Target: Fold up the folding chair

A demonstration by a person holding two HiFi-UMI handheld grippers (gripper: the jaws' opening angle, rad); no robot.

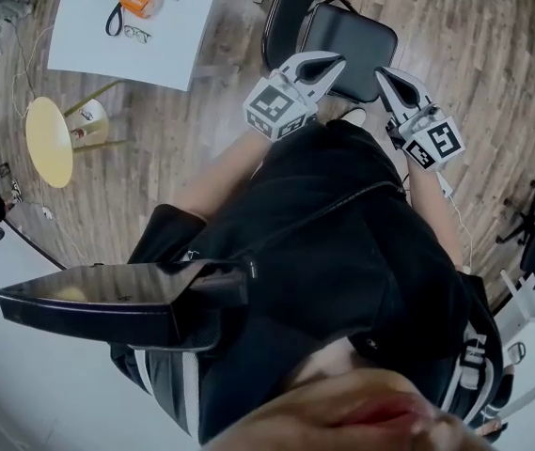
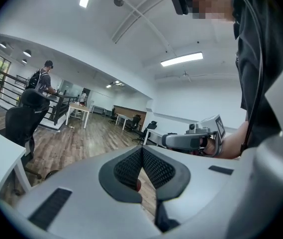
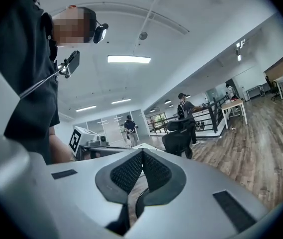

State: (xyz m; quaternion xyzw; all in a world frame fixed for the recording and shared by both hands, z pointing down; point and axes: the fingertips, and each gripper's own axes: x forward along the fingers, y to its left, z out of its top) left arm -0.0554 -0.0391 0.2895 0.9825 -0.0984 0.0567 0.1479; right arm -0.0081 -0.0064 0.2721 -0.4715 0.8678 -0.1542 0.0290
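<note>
Approach: left tongs (image 1: 331, 64) and right tongs (image 1: 386, 77) are closed and empty over the folding chair (image 1: 282, 19); jaws should be opened before the seat (image 1: 352, 38) is gripped and raised.

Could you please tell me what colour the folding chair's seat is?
Black; the folding chair's seat shows best in the head view.

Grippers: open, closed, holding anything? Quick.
Left gripper: closed, holding nothing.
Right gripper: closed, holding nothing.
</note>
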